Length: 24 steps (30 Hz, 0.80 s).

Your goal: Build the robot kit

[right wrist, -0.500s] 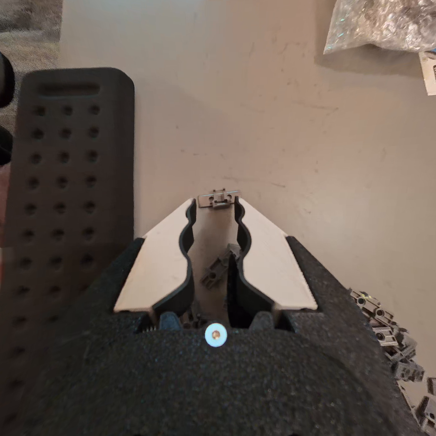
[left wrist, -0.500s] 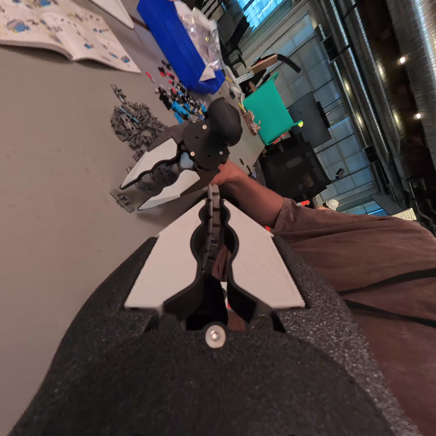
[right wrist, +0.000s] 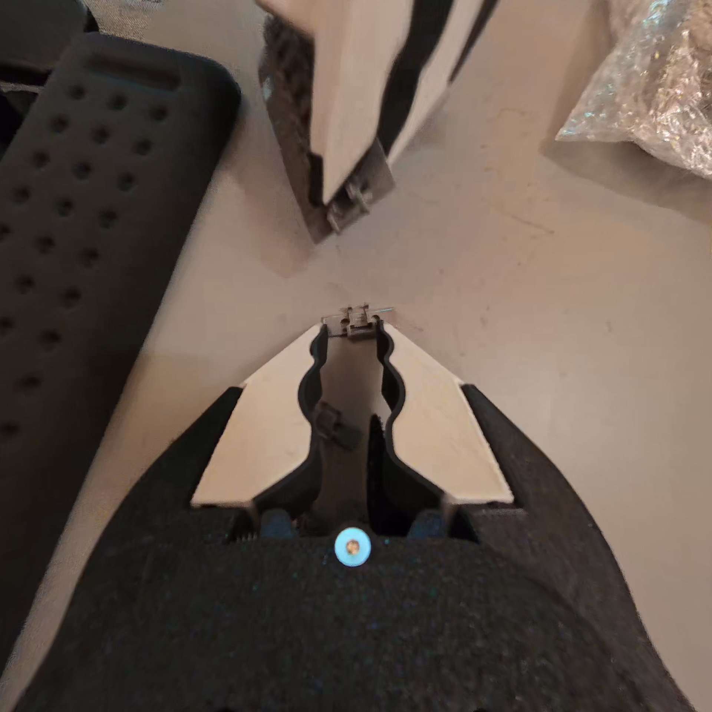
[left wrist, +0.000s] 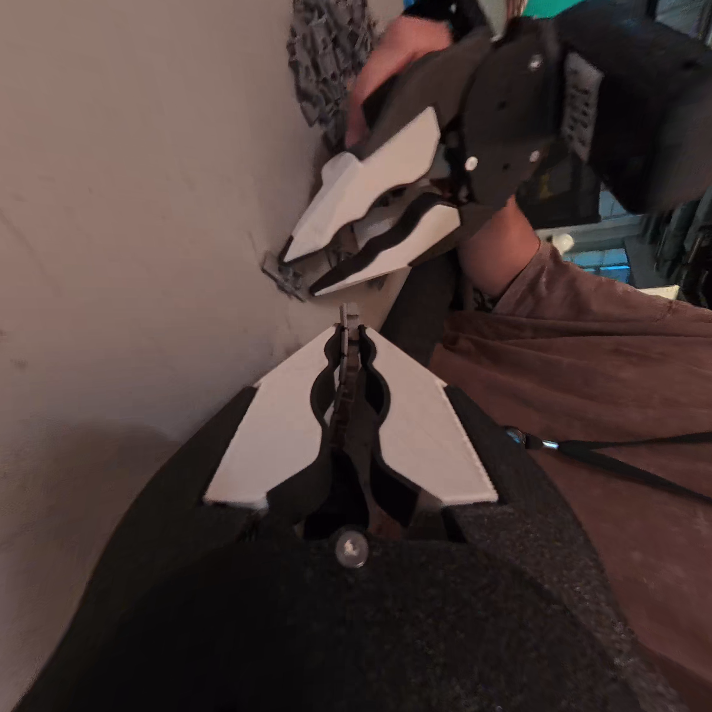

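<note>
**Two handheld claws, each gripping a small grey part, tips close together over a pale surface**

The left claw (left wrist: 348, 327) is closed on a thin grey strip of linked plastic pieces (left wrist: 348, 360), which stands edge-on between its white fingers and pokes out just past the tips. Seen from the right wrist view, this left claw (right wrist: 348, 208) comes down from the top of the picture with the strip's grey end (right wrist: 352, 204) showing at its tip.

The right claw (right wrist: 352, 327) pinches a small grey clip-like piece (right wrist: 356, 319) crosswise at its fingertips; its jaws are only partly closed, held apart by the piece. In the left wrist view the right claw (left wrist: 298, 279) slants down from the upper right, held by a person's hand (left wrist: 389, 65), with the same piece (left wrist: 283, 275) at its tip, touching or just above the surface (left wrist: 135, 192). The two claw tips are near each other but apart.

A loose dark grey part (right wrist: 335, 425) lies on the surface beneath the right claw's fingers. A black perforated pad (right wrist: 88, 215) lies to the left, a crinkled clear plastic bag (right wrist: 651, 88) at upper right. A heap of grey parts (left wrist: 327, 54) sits behind the hand, and a brown sleeve (left wrist: 578, 366) fills the right side.
</note>
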Available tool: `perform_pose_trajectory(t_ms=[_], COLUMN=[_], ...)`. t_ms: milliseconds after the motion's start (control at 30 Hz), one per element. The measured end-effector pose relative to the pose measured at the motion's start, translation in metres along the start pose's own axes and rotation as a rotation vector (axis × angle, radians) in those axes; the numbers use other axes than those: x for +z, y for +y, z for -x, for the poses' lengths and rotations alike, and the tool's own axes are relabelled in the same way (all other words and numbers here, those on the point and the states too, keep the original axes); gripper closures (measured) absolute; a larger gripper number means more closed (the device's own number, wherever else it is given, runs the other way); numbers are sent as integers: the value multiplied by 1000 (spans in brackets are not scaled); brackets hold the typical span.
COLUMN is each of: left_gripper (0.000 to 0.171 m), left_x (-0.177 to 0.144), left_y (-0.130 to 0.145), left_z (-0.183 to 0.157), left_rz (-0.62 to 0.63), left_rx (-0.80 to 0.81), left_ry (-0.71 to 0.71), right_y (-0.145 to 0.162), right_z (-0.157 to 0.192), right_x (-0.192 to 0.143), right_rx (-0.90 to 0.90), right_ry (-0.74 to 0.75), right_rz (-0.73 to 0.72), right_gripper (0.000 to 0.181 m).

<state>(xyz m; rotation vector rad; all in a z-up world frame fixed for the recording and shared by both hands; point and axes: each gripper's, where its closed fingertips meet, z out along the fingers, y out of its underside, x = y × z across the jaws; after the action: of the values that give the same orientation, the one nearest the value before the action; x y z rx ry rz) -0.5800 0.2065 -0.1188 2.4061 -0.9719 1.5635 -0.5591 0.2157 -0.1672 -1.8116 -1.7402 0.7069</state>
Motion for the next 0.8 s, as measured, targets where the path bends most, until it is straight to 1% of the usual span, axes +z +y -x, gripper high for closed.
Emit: perform_pose_trajectory(t_ms=[67,100,133,233,300,367,433,500,567,633,700,767,800], left_gripper=[165,165,165,165,165,164,162,161,161,159,151,141,140], left_x=[9,13,16,27,35,41,44,43,42,41,39,39,39], left_y=[-7,-11,-14,-21,-20,-16,-12,-11,-11,-11,-9,-6,-5], left_z=[6,9,11,12,12,15,19,19,19,19,16,12,13], left_rz=[61,79,95,116,139,163,168,141,114,105,113,137,149], left_rx=[-50,-64,-70,-110,-132,-158,-181,-210,-222,-183,-98,26,100], left_ry=[32,38,40,84,108,92,77,78,66,48,19,-29,-71], right_y=[4,6,7,6,7,8,9,9,7,5,6,6,6], right_z=[-2,-6,-8,-5,1,3,6,5,9,15,16,15,14], right_x=[-4,-8,-13,-31,-38,-38,-33,-28,-24,-20,-19,-18,-19], right_rx=[-14,-12,4,73,107,130,107,64,49,51,48,43,46], right_ry=[13,40,67,96,104,129,129,156,142,114,117,120,121], right_rz=[16,23,21,-25,-68,-102,-82,-41,-34,-48,-41,-33,-35], right_gripper=[155,150,149,148,149,149,148,148,149,150,152,151,152])
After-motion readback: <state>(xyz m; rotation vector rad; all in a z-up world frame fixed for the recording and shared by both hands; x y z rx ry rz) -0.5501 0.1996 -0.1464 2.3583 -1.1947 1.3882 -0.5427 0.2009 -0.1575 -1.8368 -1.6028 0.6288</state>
